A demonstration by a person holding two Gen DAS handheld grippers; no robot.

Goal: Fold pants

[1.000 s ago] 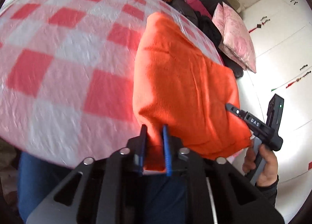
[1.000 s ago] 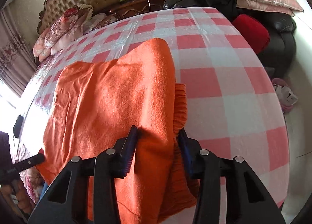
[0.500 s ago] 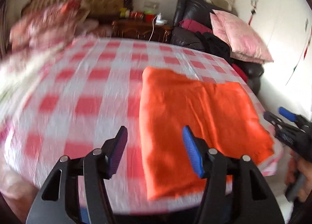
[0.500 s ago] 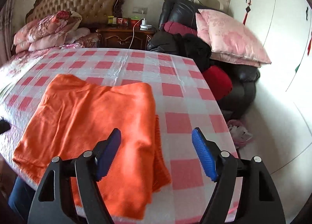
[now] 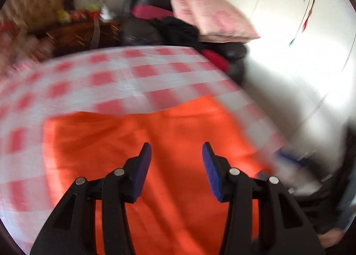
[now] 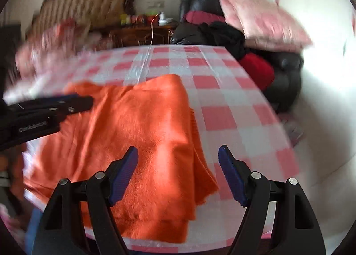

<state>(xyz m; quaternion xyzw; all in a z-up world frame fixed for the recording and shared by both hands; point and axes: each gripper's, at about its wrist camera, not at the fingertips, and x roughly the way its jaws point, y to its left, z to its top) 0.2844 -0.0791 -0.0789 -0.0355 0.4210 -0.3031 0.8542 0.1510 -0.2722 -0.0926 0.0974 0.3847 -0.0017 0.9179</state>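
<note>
We judge the fold near done: orange pants (image 6: 142,143) lie folded flat on the checked bed (image 6: 233,108); right tool (image 6: 178,175) open, empty above them; left tool (image 5: 176,171) empty, closing.

pants (image 6: 142,135): orange fleecy cloth, matt, slightly napped
bedsheet (image 6: 222,97): pink-white check cloth, smooth, faint sheen
left gripper (image 5: 176,166): matt black plastic, blue ribbed pads, jaws closing on nothing
armchair (image 6: 287,77), 2 o'clock: glossy black leather
nightstand (image 6: 140,35), 12 o'clock: dark polished wood
pillow (image 6: 267,23): pink cloth, soft sheen
</note>
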